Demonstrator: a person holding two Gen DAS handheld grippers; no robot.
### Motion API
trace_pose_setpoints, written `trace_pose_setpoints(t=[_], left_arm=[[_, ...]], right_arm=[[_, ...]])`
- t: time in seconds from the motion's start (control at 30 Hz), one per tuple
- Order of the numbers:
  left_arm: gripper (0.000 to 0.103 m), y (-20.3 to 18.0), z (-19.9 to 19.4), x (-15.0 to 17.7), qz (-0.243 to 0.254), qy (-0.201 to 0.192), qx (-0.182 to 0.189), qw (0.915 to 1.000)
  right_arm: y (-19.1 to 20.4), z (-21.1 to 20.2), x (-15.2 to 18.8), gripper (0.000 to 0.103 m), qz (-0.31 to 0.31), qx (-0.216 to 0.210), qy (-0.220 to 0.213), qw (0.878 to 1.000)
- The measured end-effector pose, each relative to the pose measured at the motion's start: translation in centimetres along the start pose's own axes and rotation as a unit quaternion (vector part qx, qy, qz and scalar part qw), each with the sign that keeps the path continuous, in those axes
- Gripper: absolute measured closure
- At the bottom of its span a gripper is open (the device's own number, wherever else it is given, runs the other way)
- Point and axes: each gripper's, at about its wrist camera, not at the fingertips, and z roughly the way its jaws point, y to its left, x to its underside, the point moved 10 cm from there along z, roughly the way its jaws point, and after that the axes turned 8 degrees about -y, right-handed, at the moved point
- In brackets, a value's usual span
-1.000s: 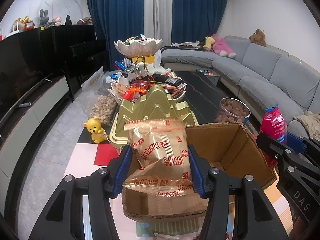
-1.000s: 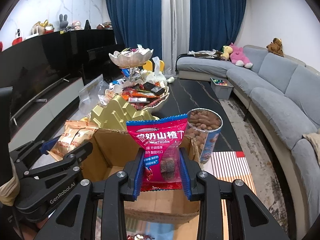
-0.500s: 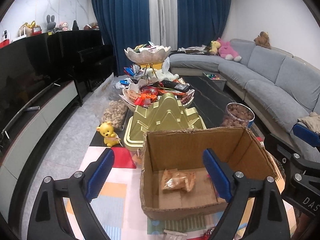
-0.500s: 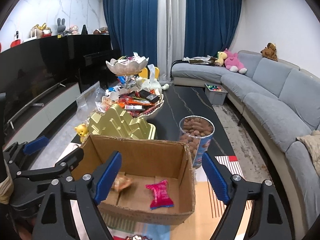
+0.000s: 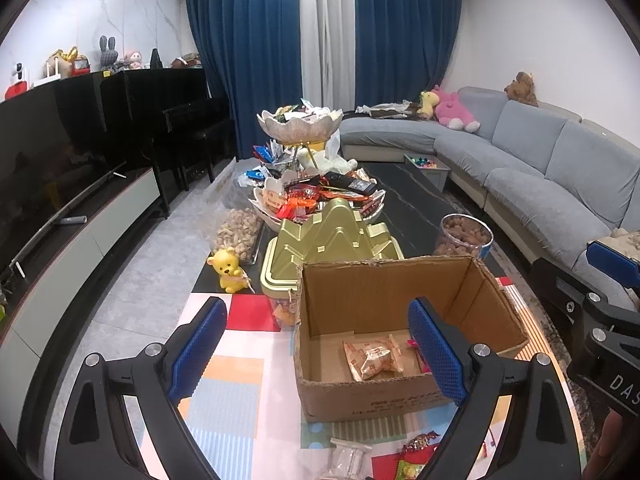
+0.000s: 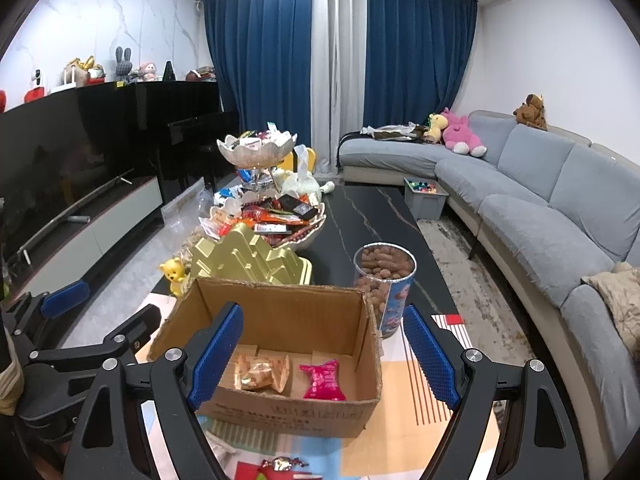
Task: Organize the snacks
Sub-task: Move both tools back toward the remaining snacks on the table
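Left wrist view showed the left gripper [image 5: 316, 346] with its blue fingers [image 5: 198, 344] spread wide and nothing between the pads; its jaws had just been opening. Below it, the cardboard box [image 5: 384, 296] stood on the table [image 5: 404, 184], and the fortune biscuit packet [image 5: 370, 360] lay flat on the box floor. In the right wrist view the right gripper [image 6: 322, 356] was likewise spread and empty, its jaws having just opened too, above the same box, where the pink hawthorn snack packet [image 6: 322, 380] lay on the floor just beside the biscuit packet. A tub of nuts [image 6: 384, 280] stood just beyond the box's far right corner, and a gold tin [image 6: 244, 258] behind its far wall.
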Motion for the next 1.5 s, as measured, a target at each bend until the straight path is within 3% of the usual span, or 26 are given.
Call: trace_pose_setpoints(t=[0.57,1.5], left_arm=[[0.010,-0.5,-5.1,0.6,0.010,-0.013,0.010,0.9998],[0.010,-0.9,-9.4,6.7,0.043,-0.008,0.028,0.9987]], right_arm=[[-0.1,-4.6,0.4,0.020,0.008,0.002,-0.012,1.000],[0.4,-9.2,6.5,0.020,-0.005,0.019,0.019,1.000]])
